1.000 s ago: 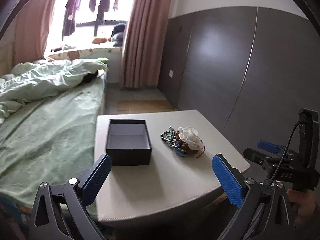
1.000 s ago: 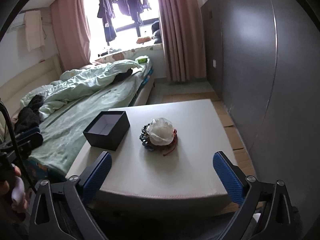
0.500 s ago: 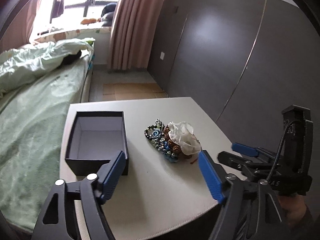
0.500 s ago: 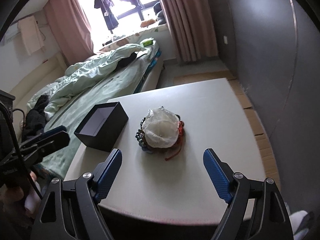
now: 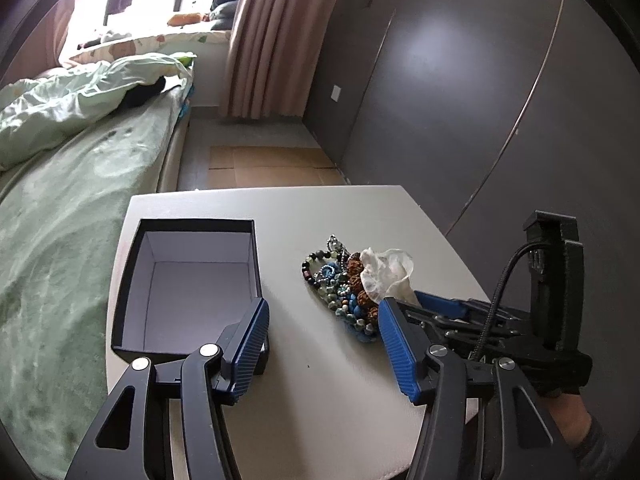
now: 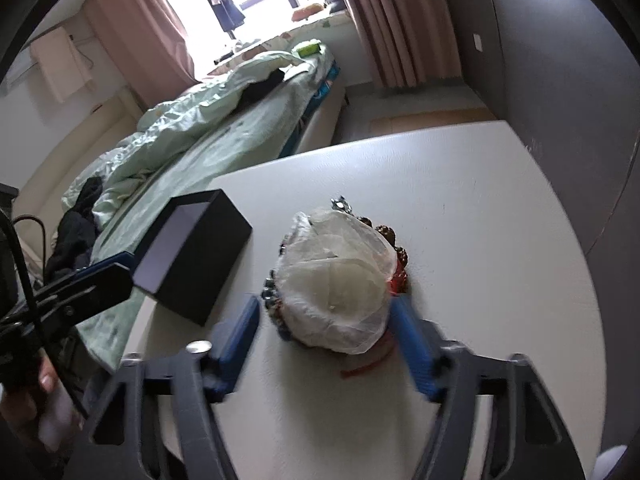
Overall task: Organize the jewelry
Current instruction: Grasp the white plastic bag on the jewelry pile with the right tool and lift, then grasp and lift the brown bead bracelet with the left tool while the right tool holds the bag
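A pile of beaded jewelry (image 5: 340,284) lies on the white table (image 5: 320,380), with a white crumpled hair tie (image 5: 386,272) on top. An open black box (image 5: 184,288) with a pale inside stands to its left. My left gripper (image 5: 322,344) is open, low over the table, between the box's near right corner and the pile. My right gripper (image 6: 326,332) is open, its blue fingers on either side of the white hair tie (image 6: 336,288) and the jewelry (image 6: 394,256) under it. The box (image 6: 196,256) shows to the left there.
A bed with green bedding (image 5: 60,200) runs along the table's left side. A grey wardrobe wall (image 5: 480,100) stands to the right. Pink curtains (image 5: 276,40) and a window are at the back. The table's near edge is rounded.
Both grippers have moved forward and down toward the table. The right gripper's fingers now flank the jewelry pile and have narrowed. The left gripper's fingers have also narrowed near the box corner.
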A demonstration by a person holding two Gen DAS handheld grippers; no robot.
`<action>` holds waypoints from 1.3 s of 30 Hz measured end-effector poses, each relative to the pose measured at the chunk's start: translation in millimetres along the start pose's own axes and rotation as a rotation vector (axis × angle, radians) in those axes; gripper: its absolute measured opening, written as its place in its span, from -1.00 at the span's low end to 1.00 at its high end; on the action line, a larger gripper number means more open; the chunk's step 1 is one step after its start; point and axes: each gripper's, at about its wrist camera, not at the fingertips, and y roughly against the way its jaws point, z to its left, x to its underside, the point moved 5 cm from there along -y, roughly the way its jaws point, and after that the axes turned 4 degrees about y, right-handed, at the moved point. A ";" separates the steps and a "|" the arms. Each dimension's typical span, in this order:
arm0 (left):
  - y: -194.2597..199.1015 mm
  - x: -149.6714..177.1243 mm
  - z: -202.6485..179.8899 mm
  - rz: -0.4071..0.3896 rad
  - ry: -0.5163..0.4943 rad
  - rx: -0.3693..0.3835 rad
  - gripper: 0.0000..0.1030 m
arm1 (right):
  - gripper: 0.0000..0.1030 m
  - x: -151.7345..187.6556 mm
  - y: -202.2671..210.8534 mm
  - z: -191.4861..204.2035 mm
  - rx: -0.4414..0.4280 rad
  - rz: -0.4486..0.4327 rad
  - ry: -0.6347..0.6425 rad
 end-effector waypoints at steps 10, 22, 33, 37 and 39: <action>-17.6 -5.8 -13.6 0.029 -0.018 0.029 0.14 | -0.89 -7.0 26.2 -15.4 -0.071 -0.059 -0.093; -59.1 -5.7 -33.9 0.109 -0.039 0.047 0.14 | -0.89 -9.8 92.0 -37.4 -0.008 -0.174 -0.137; -92.3 3.4 -40.4 0.187 -0.037 0.016 -0.03 | -0.89 14.7 107.1 -64.3 0.021 -0.166 -0.214; -98.9 9.9 -41.1 0.192 -0.069 -0.059 -0.35 | -0.89 19.6 105.9 -66.1 0.021 -0.156 -0.225; -97.9 10.4 -43.4 0.192 -0.082 -0.062 -0.40 | -0.89 21.1 105.2 -64.8 0.019 -0.152 -0.224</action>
